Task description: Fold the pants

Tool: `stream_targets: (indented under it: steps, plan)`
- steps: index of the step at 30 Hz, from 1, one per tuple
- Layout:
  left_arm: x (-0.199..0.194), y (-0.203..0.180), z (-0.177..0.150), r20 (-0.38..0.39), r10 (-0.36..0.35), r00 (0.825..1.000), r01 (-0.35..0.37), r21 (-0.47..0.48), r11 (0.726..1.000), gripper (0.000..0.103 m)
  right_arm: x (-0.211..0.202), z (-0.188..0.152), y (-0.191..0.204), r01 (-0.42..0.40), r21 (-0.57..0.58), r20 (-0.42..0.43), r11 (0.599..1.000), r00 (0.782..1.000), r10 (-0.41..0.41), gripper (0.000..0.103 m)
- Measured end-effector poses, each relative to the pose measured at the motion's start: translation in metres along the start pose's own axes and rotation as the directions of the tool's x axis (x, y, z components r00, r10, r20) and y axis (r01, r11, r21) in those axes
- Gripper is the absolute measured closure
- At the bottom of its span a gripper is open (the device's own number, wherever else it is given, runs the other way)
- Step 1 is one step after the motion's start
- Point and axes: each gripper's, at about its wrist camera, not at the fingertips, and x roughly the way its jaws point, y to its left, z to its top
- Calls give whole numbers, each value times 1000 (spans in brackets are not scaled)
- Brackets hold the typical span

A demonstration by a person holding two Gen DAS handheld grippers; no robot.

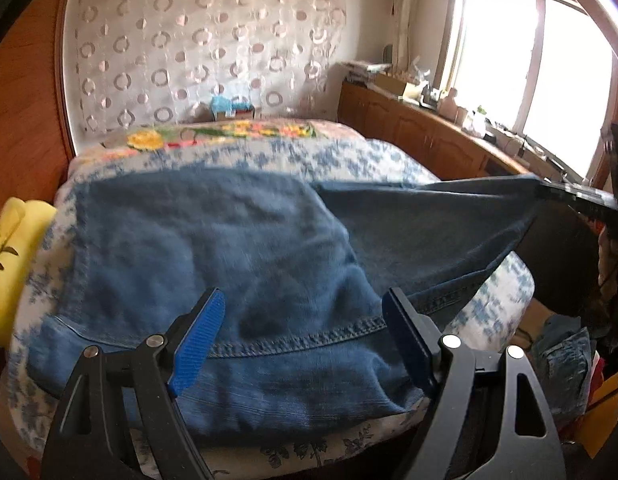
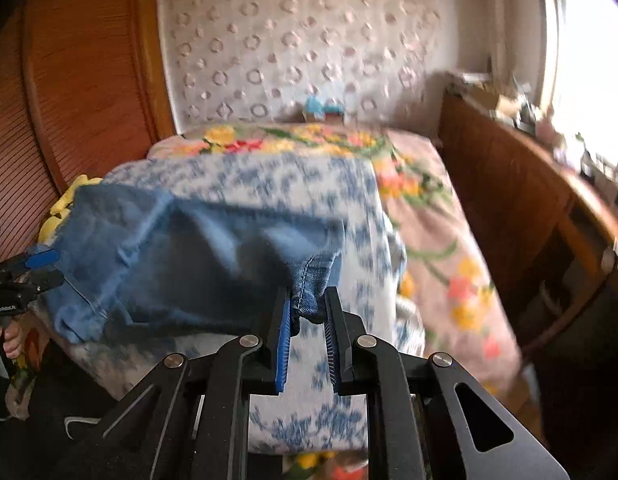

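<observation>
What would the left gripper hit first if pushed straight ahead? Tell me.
Most likely the jeans: the left gripper, jaws open, points down at the denim spread on the bed. Depth is unclear.

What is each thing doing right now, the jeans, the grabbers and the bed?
Blue denim jeans: spread on the bed, one corner lifted.
Right gripper: jaws shut on the jeans' stitched hem.
Left gripper: jaws open, holding nothing, above the jeans.
Blue-and-white floral bedcover: lying flat under the jeans.
</observation>
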Motion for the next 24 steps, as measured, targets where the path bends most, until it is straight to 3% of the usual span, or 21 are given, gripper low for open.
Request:
stream_targets:
  steps: [6, 11, 24]
  plan:
    - [-24, 6, 9, 45, 9, 999, -9, 1, 1000, 21, -29, 41, 42, -25, -116, 82, 993, 996, 34, 88]
    - [-40, 12, 8, 68, 21, 997, -21, 1, 1000, 21, -42, 49, 77, -85, -157, 135, 984, 985, 106, 88]
    - [-70, 47, 1, 90, 84, 992, -81, -36, 996, 21, -26, 80, 161, -259, -293, 170, 920, 933, 317, 87]
